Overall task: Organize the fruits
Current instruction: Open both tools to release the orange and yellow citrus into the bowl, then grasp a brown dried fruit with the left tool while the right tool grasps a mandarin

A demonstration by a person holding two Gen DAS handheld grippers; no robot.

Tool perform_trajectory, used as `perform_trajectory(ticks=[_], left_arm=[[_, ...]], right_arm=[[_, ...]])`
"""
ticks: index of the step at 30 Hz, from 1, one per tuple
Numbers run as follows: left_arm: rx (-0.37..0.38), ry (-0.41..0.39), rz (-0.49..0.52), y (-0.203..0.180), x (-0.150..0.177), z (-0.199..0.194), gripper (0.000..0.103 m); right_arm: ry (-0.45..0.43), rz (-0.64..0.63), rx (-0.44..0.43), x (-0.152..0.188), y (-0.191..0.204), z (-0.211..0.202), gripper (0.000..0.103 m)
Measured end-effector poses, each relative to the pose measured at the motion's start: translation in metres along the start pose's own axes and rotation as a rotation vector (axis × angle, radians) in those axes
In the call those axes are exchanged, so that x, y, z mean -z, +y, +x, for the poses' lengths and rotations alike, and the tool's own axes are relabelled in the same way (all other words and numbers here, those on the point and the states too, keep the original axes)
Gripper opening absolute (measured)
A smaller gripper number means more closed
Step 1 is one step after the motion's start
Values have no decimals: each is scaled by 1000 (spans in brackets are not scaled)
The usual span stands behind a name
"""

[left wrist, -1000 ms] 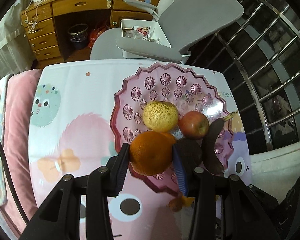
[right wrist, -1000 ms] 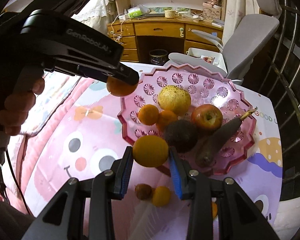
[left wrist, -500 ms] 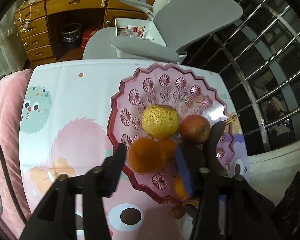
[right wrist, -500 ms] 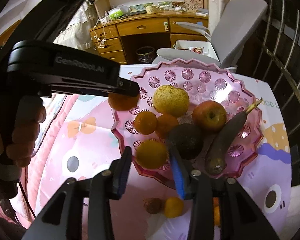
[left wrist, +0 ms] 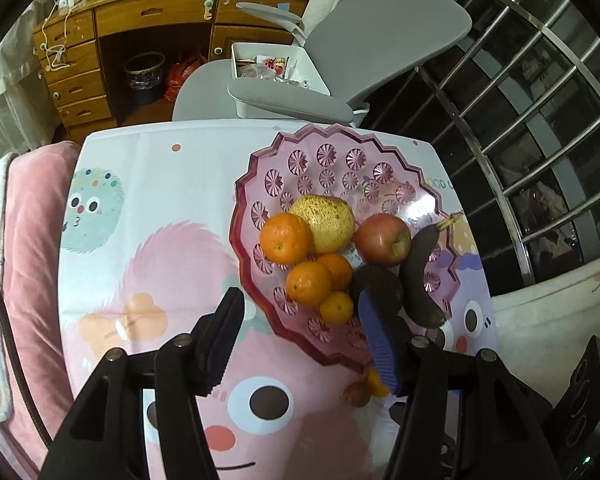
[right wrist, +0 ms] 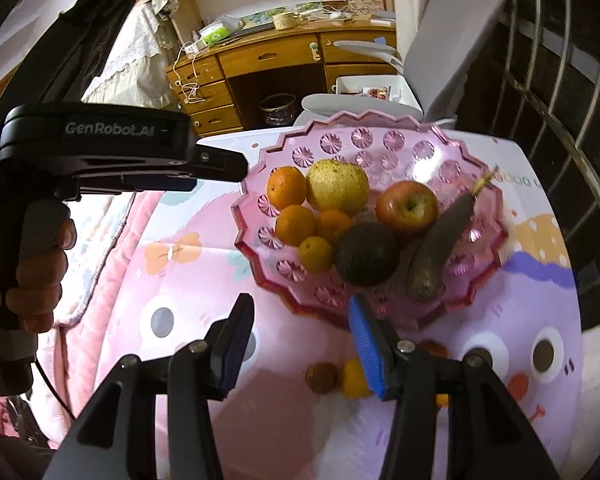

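A pink scalloped plate (left wrist: 340,152) (right wrist: 452,160) holds a yellow pear (left wrist: 324,222) (right wrist: 336,186), a red apple (left wrist: 382,240) (right wrist: 406,206), a dark avocado (right wrist: 364,254), a dark banana (left wrist: 420,276) (right wrist: 436,248) and several oranges (left wrist: 285,238) (right wrist: 286,186). My left gripper (left wrist: 300,336) is open and empty above the plate's near-left rim. It shows from the side in the right wrist view (right wrist: 204,164). My right gripper (right wrist: 300,340) is open and empty in front of the plate. A small brown fruit (right wrist: 321,376) and a small orange (right wrist: 354,378) lie on the cloth near it.
The table wears a pink cartoon cloth (left wrist: 148,240). A grey office chair (left wrist: 340,60) with a white bin stands behind it, then a wooden desk (left wrist: 140,20). A metal railing (left wrist: 540,140) runs along the right. A pink cushion (left wrist: 24,260) lies at the left.
Both grippers opened and let go of their oranges, which now lie on the plate. Both grippers have drawn back from the plate.
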State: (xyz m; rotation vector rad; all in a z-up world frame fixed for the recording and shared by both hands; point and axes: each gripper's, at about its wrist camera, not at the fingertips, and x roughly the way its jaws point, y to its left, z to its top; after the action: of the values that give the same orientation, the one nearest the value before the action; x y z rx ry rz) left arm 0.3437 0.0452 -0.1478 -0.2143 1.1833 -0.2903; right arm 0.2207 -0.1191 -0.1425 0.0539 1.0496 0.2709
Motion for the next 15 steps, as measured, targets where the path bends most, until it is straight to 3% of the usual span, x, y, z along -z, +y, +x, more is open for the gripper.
perform_trajectory(ticks=[6,15], left_arm=[[-10,-14,3,-14,13,-17,58],[-31,-16,-14,-38,40,-35,63]], right_arm=[[24,90,-13,15,-20,-18,57],[120,237,-33,33,-67,-33,57]])
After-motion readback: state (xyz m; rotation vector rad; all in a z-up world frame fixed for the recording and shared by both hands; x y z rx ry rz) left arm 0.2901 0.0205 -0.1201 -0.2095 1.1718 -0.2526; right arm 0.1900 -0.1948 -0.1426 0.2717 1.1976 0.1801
